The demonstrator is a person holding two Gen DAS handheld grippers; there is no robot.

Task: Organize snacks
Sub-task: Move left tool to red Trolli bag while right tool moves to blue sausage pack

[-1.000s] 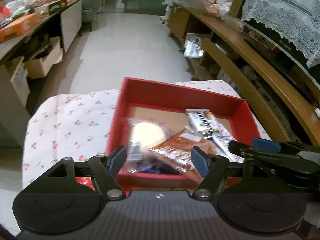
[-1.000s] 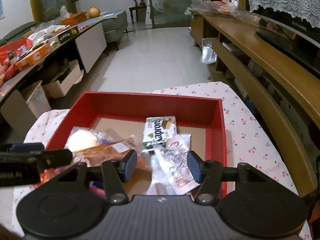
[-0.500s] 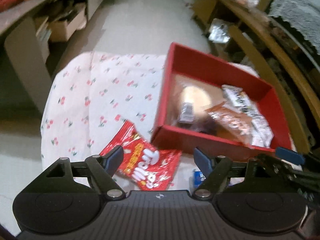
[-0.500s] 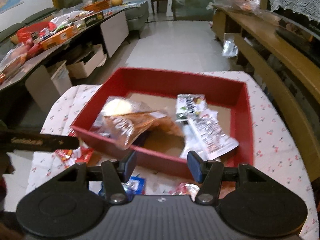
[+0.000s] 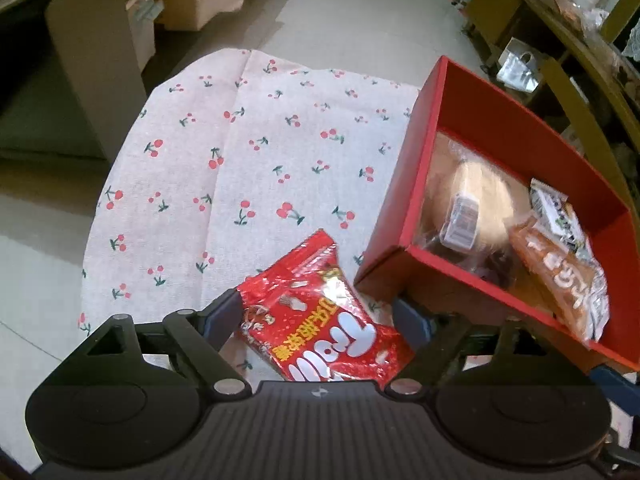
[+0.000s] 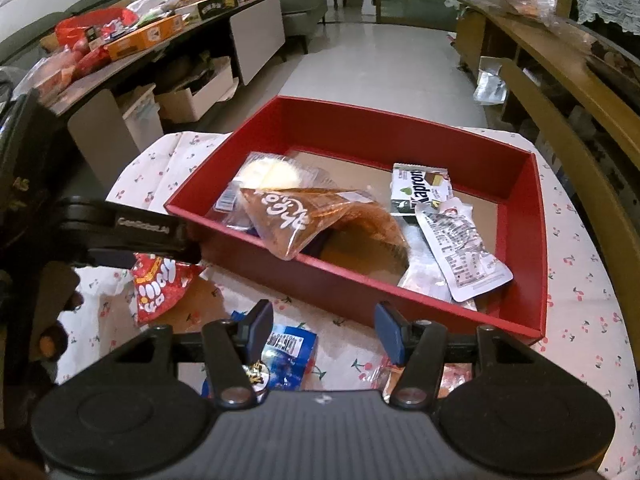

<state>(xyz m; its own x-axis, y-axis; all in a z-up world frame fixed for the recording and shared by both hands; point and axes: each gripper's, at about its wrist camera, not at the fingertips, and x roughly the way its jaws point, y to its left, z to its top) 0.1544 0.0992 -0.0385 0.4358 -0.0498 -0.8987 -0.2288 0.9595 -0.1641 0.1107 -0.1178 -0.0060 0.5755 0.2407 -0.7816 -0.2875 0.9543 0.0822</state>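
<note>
A red box (image 6: 538, 248) (image 5: 404, 208) on the cherry-print cloth holds several snack packs: a brown pack (image 6: 312, 216), a round bun pack (image 6: 272, 172), a green-and-white bar (image 6: 420, 188) and a white pouch (image 6: 460, 252). A red snack bag (image 5: 320, 316) (image 6: 160, 284) lies on the cloth left of the box. My left gripper (image 5: 316, 316) is open with its fingers on either side of that bag. My right gripper (image 6: 324, 328) is open and empty, above a blue pack (image 6: 288, 352) in front of the box.
The cherry-print cloth (image 5: 224, 168) covers a small table with its edge at the left. A reddish wrapper (image 6: 452, 376) lies under my right gripper's right finger. A cluttered counter (image 6: 132, 40) stands at the left, wooden shelving (image 6: 560, 64) at the right.
Both grippers have pulled back from over the box. My left gripper has swung left and come down around the red snack bag. My right gripper now hangs over the packs in front of the box.
</note>
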